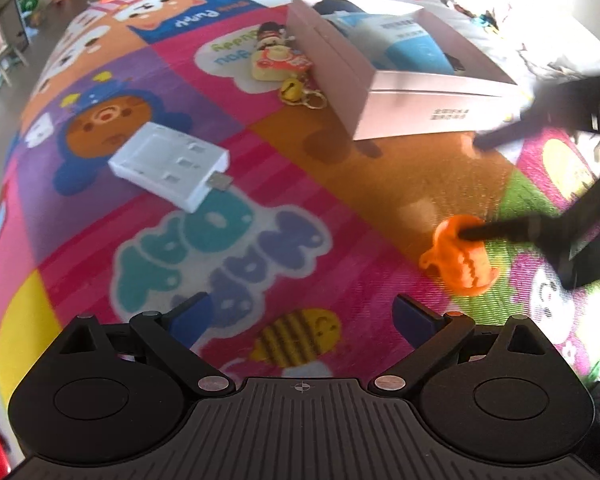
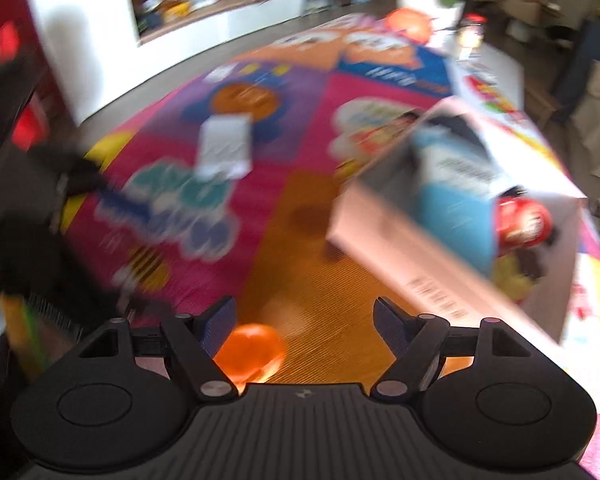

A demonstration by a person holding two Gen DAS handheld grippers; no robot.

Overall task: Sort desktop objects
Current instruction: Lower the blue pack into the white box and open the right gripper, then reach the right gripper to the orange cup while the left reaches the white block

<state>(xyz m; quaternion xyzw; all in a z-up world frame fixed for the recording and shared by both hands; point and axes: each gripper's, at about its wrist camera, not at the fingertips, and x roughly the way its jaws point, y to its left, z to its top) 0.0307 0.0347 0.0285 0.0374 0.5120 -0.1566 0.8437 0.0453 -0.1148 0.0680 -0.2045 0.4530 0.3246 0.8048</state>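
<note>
One pink box [image 1: 412,92], one white card reader [image 1: 168,162], one orange toy [image 1: 460,256] and two keychain charms [image 1: 276,60] are shown.

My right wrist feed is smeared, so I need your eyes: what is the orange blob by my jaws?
Observer: The left wrist view shows a small orange toy with a jagged edge, lying on the play mat.
Operator: Am I gripping it?
Observer: No. The right gripper is open, with one fingertip over the toy's top and the other near the pink box.
Operator: What is the blur left of that box?
Observer: A figure keychain with a gold bell, lying beside the box.
</note>
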